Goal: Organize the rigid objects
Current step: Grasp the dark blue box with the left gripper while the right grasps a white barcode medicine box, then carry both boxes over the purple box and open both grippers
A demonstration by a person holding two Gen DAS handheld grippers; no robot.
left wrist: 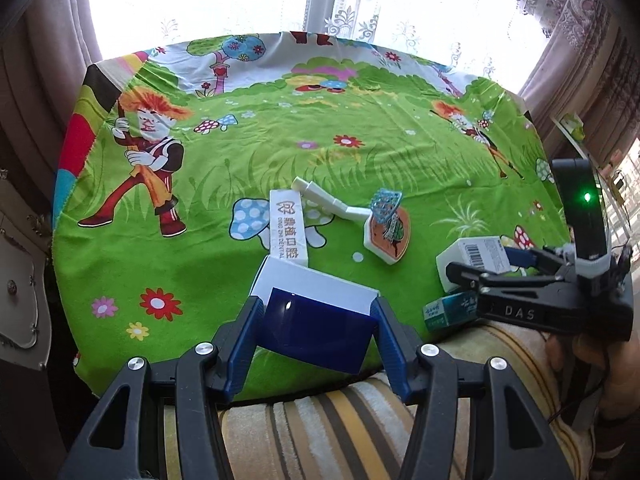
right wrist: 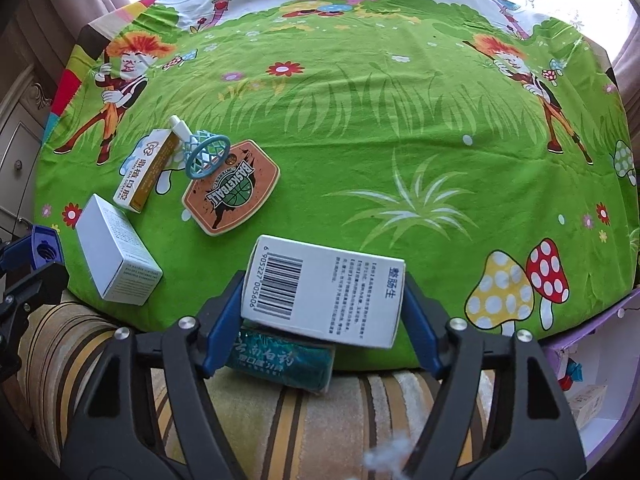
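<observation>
My left gripper (left wrist: 316, 320) is shut on a blue-and-white box (left wrist: 316, 308) at the near edge of the green cartoon cloth (left wrist: 360, 152). That box also shows in the right wrist view (right wrist: 116, 252). My right gripper (right wrist: 324, 292) is shut on a white barcode box (right wrist: 324, 288), held just above a teal box (right wrist: 280, 360) lying at the cloth's edge. In the left wrist view the right gripper (left wrist: 480, 276) holds the barcode box (left wrist: 476, 256) over the teal box (left wrist: 448, 312). A long white dental box (left wrist: 289, 228) and a toy basketball hoop (left wrist: 384, 228) lie mid-cloth.
A striped plush surface (left wrist: 320, 420) lies in front of the cloth. A dark cabinet (left wrist: 20, 260) stands at the left. Curtains and a bright window (left wrist: 320, 0) are behind. A purple shelf (right wrist: 592, 380) with small items is at the right.
</observation>
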